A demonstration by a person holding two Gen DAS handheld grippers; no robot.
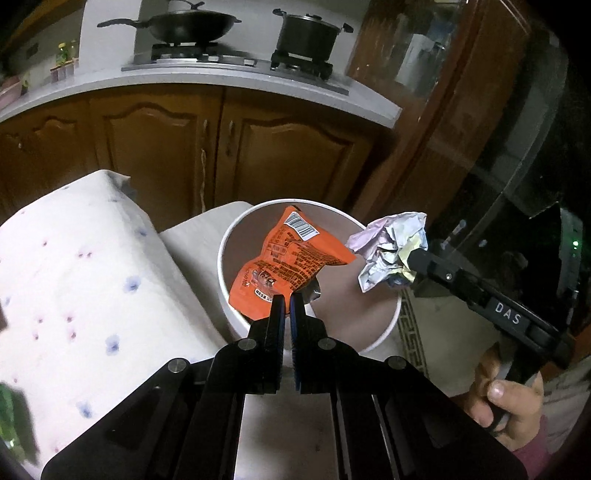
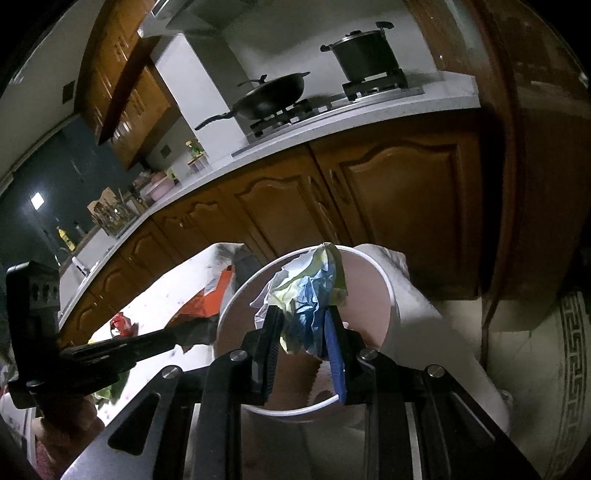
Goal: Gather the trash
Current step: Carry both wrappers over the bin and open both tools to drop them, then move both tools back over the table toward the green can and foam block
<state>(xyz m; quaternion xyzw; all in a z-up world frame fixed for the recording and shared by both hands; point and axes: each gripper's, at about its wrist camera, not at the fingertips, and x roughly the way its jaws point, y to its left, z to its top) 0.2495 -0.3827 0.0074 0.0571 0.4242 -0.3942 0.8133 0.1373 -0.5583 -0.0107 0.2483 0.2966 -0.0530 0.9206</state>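
A round white bin (image 1: 384,328) with a brown inside stands beside the table. My left gripper (image 1: 287,301) is shut on an orange snack wrapper (image 1: 291,254) and holds it over the bin's mouth. My right gripper (image 2: 301,314) is shut on a crumpled paper ball (image 2: 310,291), white, yellow and blue, above the bin's rim (image 2: 369,254). In the left wrist view the paper ball (image 1: 391,251) hangs at the bin's right edge from the right gripper (image 1: 413,260). In the right wrist view the orange wrapper (image 2: 207,299) and the left gripper (image 2: 192,332) show to the left.
A table with a white flowered cloth (image 1: 74,288) lies to the left, with red trash (image 2: 122,323) on it. Brown cabinets (image 1: 155,147) and a counter with a wok (image 1: 184,26) and a pot (image 1: 306,33) stand behind. A dark cabinet (image 1: 517,166) is at the right.
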